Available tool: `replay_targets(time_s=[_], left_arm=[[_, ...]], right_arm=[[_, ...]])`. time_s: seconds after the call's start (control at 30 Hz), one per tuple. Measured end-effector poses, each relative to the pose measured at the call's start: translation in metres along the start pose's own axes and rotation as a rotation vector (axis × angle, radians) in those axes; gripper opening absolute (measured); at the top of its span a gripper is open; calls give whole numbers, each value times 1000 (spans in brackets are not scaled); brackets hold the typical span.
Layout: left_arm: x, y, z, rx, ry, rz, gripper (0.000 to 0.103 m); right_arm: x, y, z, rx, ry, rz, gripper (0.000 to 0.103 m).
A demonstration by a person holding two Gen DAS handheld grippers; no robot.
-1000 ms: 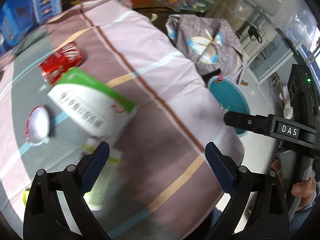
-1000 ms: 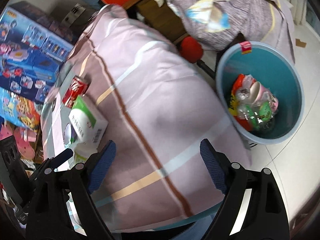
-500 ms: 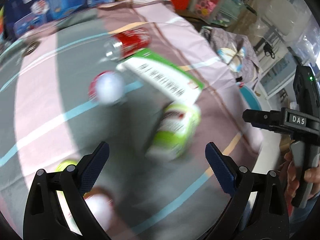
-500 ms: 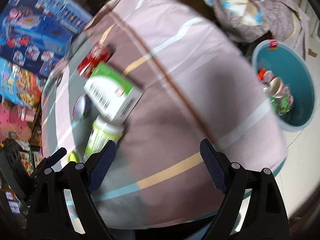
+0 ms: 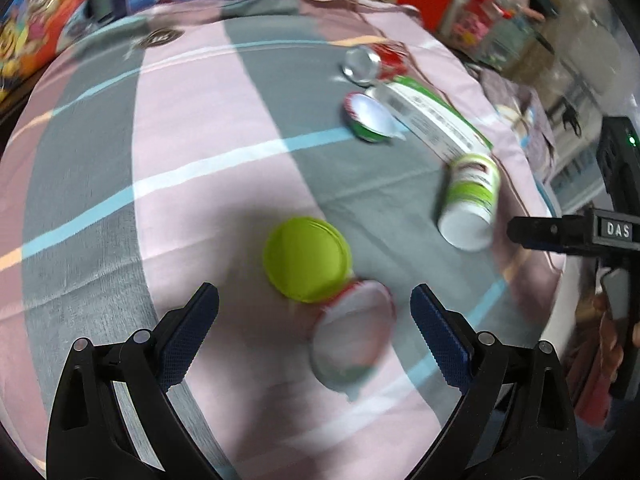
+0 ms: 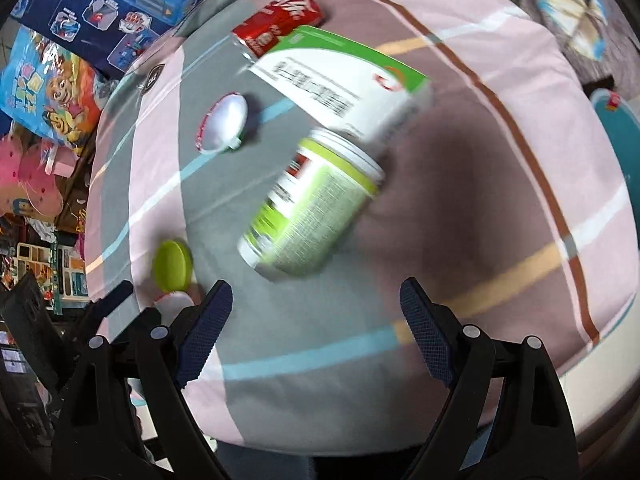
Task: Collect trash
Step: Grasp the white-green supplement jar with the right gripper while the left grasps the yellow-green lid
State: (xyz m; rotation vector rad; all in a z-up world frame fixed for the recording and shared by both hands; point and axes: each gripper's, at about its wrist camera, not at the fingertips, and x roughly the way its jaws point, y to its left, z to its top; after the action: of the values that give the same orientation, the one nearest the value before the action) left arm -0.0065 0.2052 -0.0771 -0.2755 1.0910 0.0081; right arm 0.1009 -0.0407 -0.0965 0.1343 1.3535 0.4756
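Trash lies on a striped tablecloth. My left gripper (image 5: 314,328) is open and empty, just short of a lime-green lid (image 5: 307,264) and a red-rimmed white cup (image 5: 352,340) lying on its side. My right gripper (image 6: 316,320) is open and empty, just short of a green-and-white jar (image 6: 310,204) lying on its side. Beyond it are a green-and-white box (image 6: 344,84), a red can (image 6: 280,20) and a second red-rimmed cup (image 6: 224,122). The jar (image 5: 472,200), box (image 5: 432,120) and can (image 5: 374,62) also show in the left wrist view.
A teal bin (image 6: 622,136) stands past the table's right edge. Toy boxes (image 6: 100,8) line the far side. The right gripper's body (image 5: 592,232) shows at the right of the left wrist view. A patterned cloth (image 6: 568,12) lies beyond the table.
Both grippers have swung left from the bin side toward the trash and closer to the table. The lid and near cup came between the left fingers; the jar came before the right gripper.
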Motion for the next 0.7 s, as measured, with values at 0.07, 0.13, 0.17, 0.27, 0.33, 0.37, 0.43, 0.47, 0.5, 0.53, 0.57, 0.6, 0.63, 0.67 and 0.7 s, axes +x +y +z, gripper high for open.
replay_targets(time_s=[0.07,0.13,0.17,0.27,0.33,0.37,0.43,0.47,0.5,0.53,0.57,0.6,0.63,0.67,0.7], left_arm=[[6,5,5,-17,10,-3,97],[10,8,9,-30,18,-5,97],[13,8,11,-31,22,-5,97],[21,6,16,-21,40,-3,97],[25,5,17,-13,51,-9,96],[27,4,17,-9,55,-9,97],[32,4,17,-1,65,-5,97],[34,4,16,1,72,-1,96],[35,4,16,6,74,4,96],[36,2,15,16,72,13,96],[37,-1,15,31,75,29,96],[38,-3,15,41,75,39,97],[39,-5,15,52,76,53,97],[41,-6,16,58,76,63,97],[42,-7,16,66,73,78,96]], right_arm=[[4,5,9,14,-6,1,82],[11,9,19,21,-4,10,82],[14,12,22,17,-2,12,82],[26,13,30,31,6,13,82],[32,11,32,47,11,16,82],[35,11,33,50,12,16,82],[39,10,34,47,6,20,70],[41,10,34,43,7,20,65],[46,10,34,41,20,26,62],[45,9,33,34,8,27,60],[44,11,33,15,-3,17,60],[45,12,32,1,-4,11,59],[45,12,31,-3,-8,10,57],[44,11,30,-8,-9,9,57],[44,11,29,-18,-9,9,57]])
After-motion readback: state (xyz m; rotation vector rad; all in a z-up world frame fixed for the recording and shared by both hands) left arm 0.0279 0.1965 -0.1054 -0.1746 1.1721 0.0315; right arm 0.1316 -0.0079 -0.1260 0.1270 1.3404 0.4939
